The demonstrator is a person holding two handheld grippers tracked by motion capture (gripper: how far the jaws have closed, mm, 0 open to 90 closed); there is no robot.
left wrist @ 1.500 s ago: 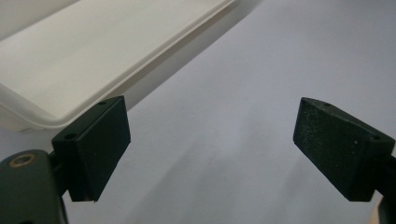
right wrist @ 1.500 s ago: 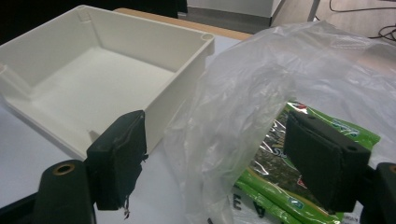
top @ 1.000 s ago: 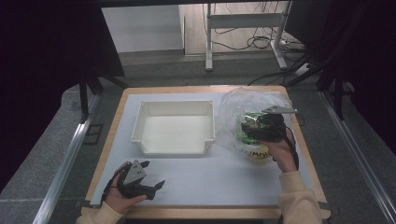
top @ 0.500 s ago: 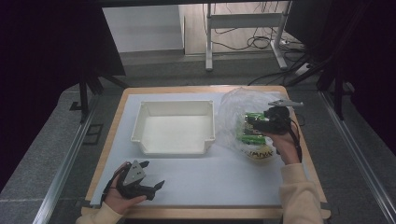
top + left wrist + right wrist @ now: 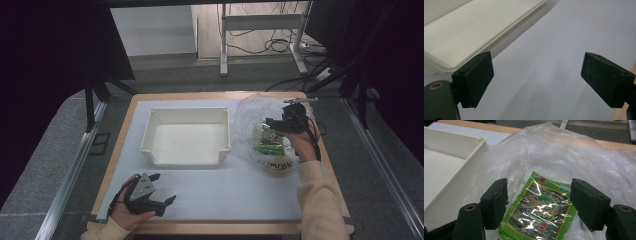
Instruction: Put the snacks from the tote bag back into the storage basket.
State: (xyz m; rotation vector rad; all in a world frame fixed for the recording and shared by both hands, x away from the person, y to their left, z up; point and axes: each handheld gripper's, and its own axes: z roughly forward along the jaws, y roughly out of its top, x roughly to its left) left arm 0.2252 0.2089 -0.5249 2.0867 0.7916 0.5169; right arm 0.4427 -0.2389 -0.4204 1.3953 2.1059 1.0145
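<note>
Right gripper at centre right of the high view, jaws spread either side of a green snack packet in a clear plastic bag, beside the white tray, left gripper at lower left, jaws apart over the white mat, holding nothing

A: Our left gripper: black body, grey three-cornered plate on top. Fingers are matte black blocks with small screw holes.

B: Right gripper matches ours, black. Cream sleeve on that arm.
</note>
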